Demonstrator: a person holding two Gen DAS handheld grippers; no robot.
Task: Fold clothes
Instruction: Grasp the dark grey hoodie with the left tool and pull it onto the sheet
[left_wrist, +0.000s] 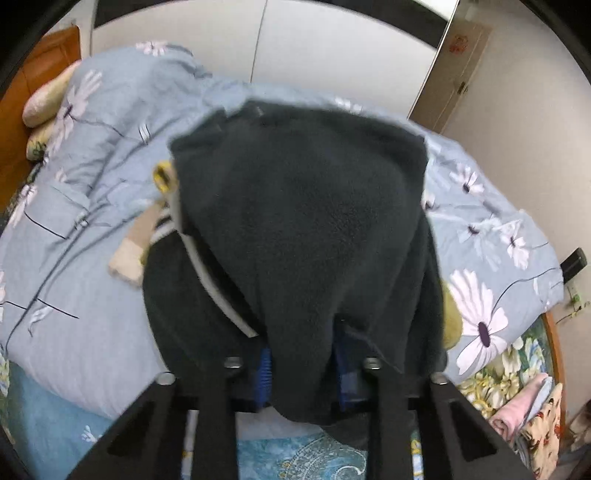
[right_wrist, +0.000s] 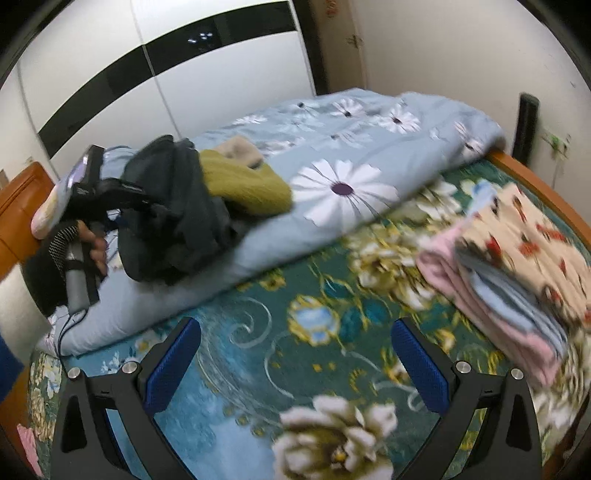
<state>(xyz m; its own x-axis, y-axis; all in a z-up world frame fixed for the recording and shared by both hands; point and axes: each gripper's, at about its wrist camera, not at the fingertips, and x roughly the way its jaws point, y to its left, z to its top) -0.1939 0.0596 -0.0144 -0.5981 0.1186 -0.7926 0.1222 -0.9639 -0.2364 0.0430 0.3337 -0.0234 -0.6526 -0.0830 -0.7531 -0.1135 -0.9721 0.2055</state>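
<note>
Dark fleece drapes over the left gripper, whose blue pads are nearly closed on its hem, cloth pinched between them. It fills the centre of the left view, above a blue quilt. At 3 o'clock an olive garment peeks out; at 9, a beige sock. In the right view, the right gripper hangs wide apart and empty over a floral bedsheet, with folded clothes at 3 o'clock.
</note>
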